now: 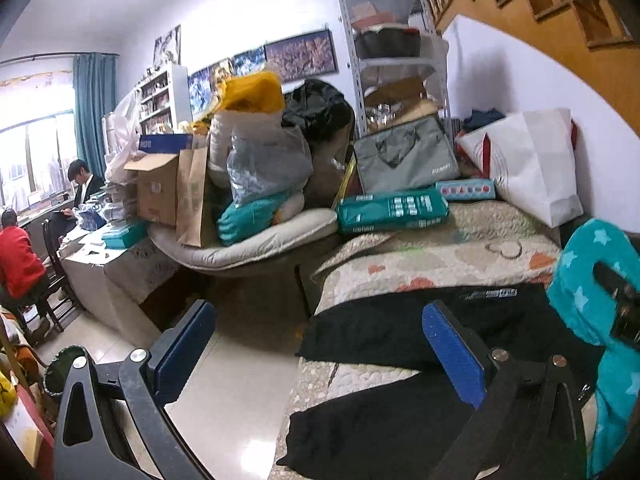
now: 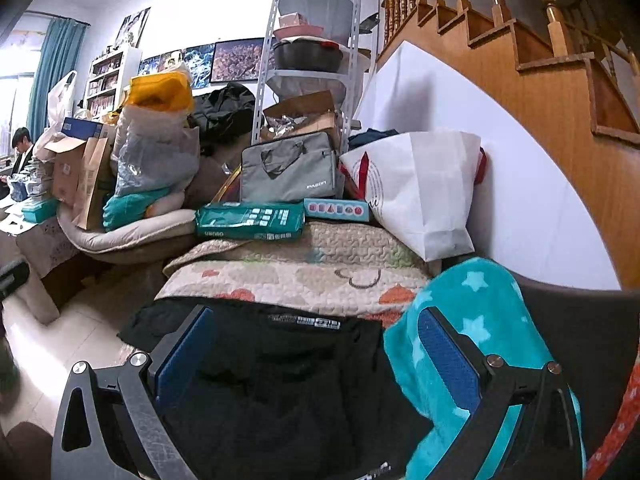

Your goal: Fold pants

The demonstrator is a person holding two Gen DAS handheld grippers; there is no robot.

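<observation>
Left gripper (image 1: 320, 344): jaws wide apart, holding nothing; blue ribbed pads (image 1: 454, 354). Below and ahead of it, black pants (image 1: 372, 336) lie flat on a quilted cover (image 1: 424, 264). Only the left view shows both legs spread. Right gripper (image 2: 316, 356): jaws wide apart, empty, above the waistband. Fleecy teal blanket (image 2: 468, 312) at its right finger.

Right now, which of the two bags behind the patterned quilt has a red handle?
The white paper bag leaning at the wall has the red handle; the grey bag left of it has grey handles.
</observation>
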